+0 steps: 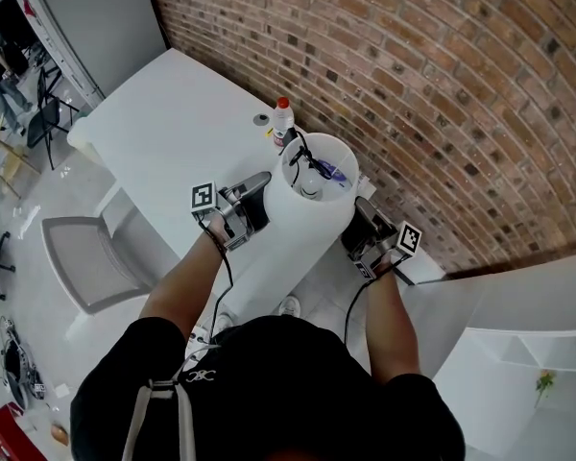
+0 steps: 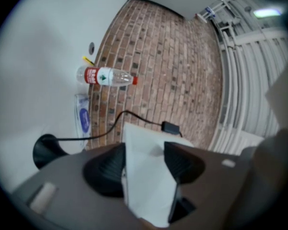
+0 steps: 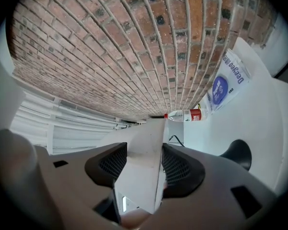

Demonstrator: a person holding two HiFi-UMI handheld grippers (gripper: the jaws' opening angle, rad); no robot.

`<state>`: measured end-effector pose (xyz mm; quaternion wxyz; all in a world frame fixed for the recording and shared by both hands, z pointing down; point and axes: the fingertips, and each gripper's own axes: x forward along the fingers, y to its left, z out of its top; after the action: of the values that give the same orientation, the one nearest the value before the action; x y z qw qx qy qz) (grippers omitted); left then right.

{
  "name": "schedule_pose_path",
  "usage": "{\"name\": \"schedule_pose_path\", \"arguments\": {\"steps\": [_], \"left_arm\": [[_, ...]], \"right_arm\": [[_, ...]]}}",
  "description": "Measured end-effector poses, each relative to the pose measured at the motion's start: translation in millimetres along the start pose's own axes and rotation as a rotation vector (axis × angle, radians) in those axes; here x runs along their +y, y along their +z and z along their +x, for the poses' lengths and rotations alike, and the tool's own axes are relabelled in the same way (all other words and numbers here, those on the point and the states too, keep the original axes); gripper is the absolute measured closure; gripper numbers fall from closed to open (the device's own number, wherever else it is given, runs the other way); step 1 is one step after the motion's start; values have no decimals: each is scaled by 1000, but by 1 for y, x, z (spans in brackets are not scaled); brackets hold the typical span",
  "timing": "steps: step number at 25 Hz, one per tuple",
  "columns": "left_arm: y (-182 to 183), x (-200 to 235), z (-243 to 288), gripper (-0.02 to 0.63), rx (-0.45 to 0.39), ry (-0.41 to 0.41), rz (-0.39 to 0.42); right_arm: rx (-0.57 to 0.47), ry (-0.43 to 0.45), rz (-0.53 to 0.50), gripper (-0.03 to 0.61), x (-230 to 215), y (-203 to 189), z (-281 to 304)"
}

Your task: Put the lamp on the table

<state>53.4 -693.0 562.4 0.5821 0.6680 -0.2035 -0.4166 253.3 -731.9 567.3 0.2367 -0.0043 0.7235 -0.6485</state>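
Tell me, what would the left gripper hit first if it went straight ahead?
The lamp: it already sits between the jaws of the left gripper. Past it, probably the brick wall, though depth is unclear.

Your left gripper (image 1: 252,203) and right gripper (image 1: 363,221) sit against opposite sides of the white lamp (image 1: 302,229), a tall cylindrical shade with a black cord (image 1: 300,157) coiled in its open top. Just beyond it, a red-capped bottle (image 1: 283,121) stands on the white table (image 1: 173,123), near the brick wall (image 1: 422,65). A grey chair (image 1: 86,257) stands to your left.
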Motion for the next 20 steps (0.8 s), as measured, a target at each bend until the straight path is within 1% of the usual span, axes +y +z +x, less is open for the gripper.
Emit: {"name": "schedule_pose_path", "arguments": {"steps": [2, 4, 6, 8, 9, 10, 11, 12, 13, 15, 17, 18, 20], "left_arm": [[2, -1, -3, 368, -2, 9, 19], [3, -2, -5, 370, 4, 35, 54], [5, 0, -7, 379, 13, 74, 94], [10, 3, -14, 412, -7, 139, 146], [16, 6, -20, 466, -41, 192, 183], [22, 10, -27, 539, -81, 253, 218], [28, 12, -34, 602, -114, 313, 254], [33, 14, -40, 614, -130, 372, 296], [36, 15, -44, 614, -129, 432, 347], [38, 17, -51, 615, -96, 555, 468], [36, 16, -55, 615, -49, 655, 585], [34, 13, -57, 615, -31, 696, 639], [33, 4, -63, 615, -23, 773, 753]], "right_arm": [[-29, -21, -8, 362, -3, 3, -5], [-53, -73, -29, 362, -8, 7, -12], [-65, -126, -71, 362, -11, 10, -18], [-89, -170, -112, 362, -9, 13, -26], [-112, -209, -127, 366, -9, 14, -31], [-138, -267, -146, 400, -11, 16, -38], [-167, -343, -170, 465, -16, 19, -45], [-195, -428, -197, 539, -21, 21, -52], [-219, -508, -224, 572, -26, 23, -58], [-238, -627, -287, 578, -29, 19, -63], [-234, -717, -377, 578, -26, 11, -61], [-234, -768, -436, 578, -24, 7, -61], [-243, -902, -589, 578, -16, -1, -62]]}}
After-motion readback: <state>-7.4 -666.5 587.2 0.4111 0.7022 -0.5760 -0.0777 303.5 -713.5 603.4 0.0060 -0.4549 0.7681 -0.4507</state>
